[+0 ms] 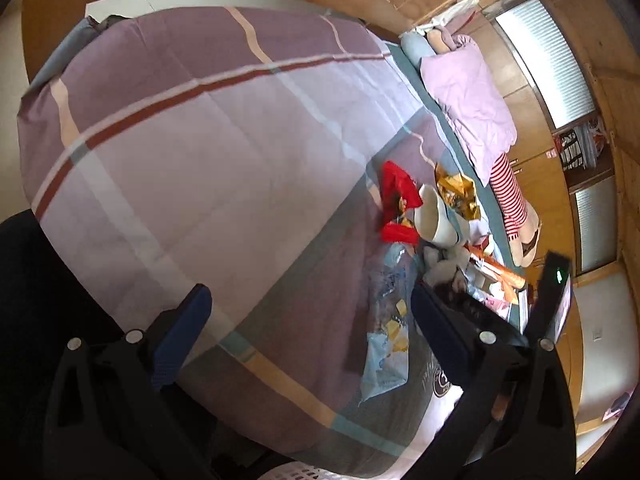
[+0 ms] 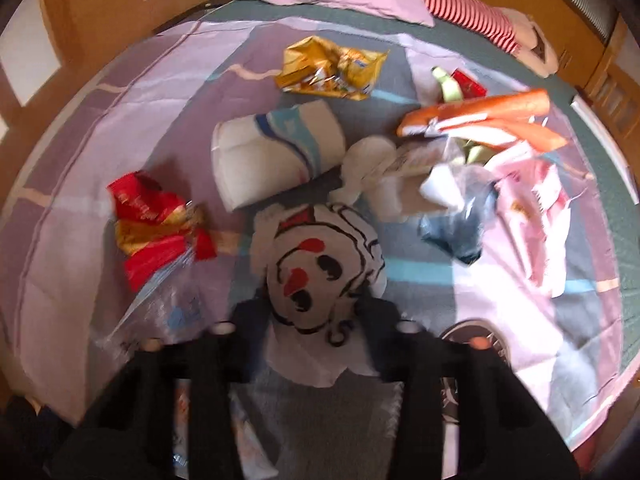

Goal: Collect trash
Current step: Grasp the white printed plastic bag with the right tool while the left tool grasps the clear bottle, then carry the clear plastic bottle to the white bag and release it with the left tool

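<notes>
Two views covered the bed. From the left wrist, the striped bedspread lay broad and bare across the whole left and middle, leaving plenty of free room there, with its near edge curving down at the bottom above a white slatted basket rim. Trash crowded the right side: a red wrapper, a white cup on its side just beside it, a gold wrapper beyond, an orange wrapper, and a pale blue bag lying flat nearer the camera. A pink pillow sat at the far edge against wooden cabinets. The left gripper hovered with jaws wide apart and nothing between them; the blue bag lay just inside its right finger.

From the right wrist, the picture was blurred. The right gripper had its jaws clamped on a white crumpled bag printed in black and red, which bulged up past the fingers. Litter ringed it: the red wrapper to the left, the cup just above, the gold wrapper farther off, the orange wrapper and pink plastic to the right. Open bedspread remained along the left edge.
</notes>
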The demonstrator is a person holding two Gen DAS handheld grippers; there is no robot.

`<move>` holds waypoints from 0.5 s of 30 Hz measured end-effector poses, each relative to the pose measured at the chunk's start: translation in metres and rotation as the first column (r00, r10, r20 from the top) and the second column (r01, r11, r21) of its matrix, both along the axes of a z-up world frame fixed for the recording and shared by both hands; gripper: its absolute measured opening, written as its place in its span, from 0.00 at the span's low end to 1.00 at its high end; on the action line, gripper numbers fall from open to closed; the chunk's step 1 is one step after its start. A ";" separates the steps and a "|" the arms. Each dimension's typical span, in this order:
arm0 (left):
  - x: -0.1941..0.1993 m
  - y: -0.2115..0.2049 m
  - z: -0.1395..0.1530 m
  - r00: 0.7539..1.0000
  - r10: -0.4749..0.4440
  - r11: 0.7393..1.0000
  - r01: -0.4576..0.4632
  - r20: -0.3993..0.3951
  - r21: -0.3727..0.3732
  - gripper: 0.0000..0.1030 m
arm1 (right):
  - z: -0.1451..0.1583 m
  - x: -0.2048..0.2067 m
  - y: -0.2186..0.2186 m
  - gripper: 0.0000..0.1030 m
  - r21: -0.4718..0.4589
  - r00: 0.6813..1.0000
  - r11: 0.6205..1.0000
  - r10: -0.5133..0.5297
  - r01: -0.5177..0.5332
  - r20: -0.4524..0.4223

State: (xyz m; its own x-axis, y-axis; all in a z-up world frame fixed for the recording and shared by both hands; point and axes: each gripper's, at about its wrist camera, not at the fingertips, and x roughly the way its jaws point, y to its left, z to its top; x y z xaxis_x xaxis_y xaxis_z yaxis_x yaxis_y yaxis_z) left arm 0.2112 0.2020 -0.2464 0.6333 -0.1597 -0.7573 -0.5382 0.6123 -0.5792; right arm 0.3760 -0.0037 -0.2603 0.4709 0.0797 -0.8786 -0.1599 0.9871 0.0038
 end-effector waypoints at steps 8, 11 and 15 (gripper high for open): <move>0.006 -0.014 0.005 0.997 -0.082 0.995 0.081 0.005 0.054 0.96 | 0.044 -0.075 -0.059 0.23 0.130 0.994 0.988 -0.094 0.087 0.050; 0.016 -0.034 0.003 0.979 -0.205 0.976 0.206 -0.010 0.070 0.96 | 0.072 -0.115 -0.090 0.23 0.210 0.985 0.972 -0.132 0.107 0.108; 0.027 -0.057 0.000 0.951 -0.304 0.945 0.308 -0.051 0.114 0.96 | 0.094 -0.159 -0.116 0.23 0.202 0.969 0.971 -0.166 0.129 0.183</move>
State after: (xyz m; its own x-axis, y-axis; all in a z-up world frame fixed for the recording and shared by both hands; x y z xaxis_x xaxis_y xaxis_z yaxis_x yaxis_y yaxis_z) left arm 0.2387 0.1449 -0.2467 0.5434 -0.2495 -0.8016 -0.3313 0.8136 -0.4778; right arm 0.2170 -0.1200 -0.1661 0.6520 0.1501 -0.7433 -0.0288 0.9844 0.1735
